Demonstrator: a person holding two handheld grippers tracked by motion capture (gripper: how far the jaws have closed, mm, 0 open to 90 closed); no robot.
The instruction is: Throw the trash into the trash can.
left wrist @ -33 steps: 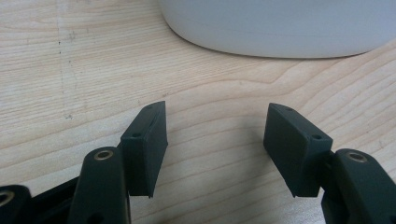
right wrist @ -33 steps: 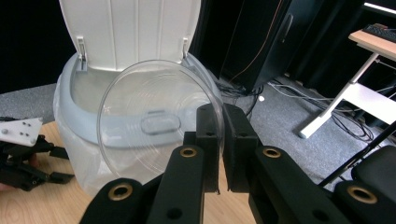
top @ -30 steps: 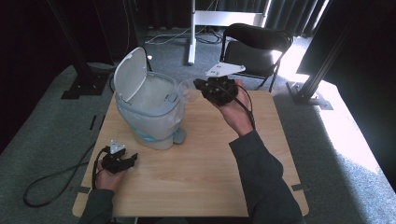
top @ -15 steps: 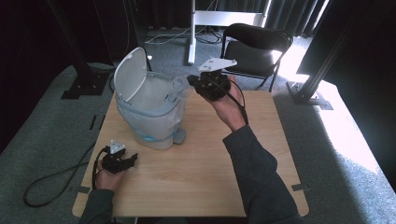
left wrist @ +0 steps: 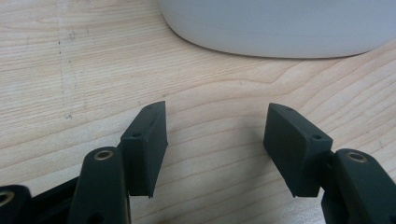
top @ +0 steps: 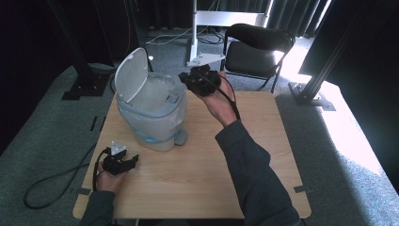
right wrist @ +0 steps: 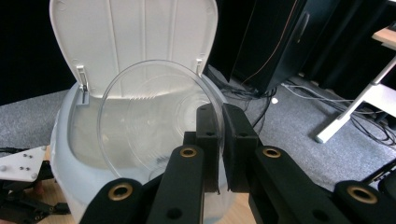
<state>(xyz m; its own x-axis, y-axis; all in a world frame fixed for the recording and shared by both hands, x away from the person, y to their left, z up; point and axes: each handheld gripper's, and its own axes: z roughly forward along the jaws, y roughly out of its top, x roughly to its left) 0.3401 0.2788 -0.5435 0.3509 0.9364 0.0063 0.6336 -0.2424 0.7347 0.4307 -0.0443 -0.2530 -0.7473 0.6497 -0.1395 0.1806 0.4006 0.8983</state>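
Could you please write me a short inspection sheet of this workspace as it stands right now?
Surface: wooden table, mostly bare.
Job's things: white bin stands on the table, lid raised; clear plastic plate held on edge above its opening.
Clutter: nothing seen on the table.
Grippers: right gripper shut on the plate's rim; left gripper open, resting low over the table near the bin's base.
Cables: one trails from the left gripper over the floor; more lie on the floor behind the table.
Surroundings: black chair, white stand, dark curtains, grey carpet.
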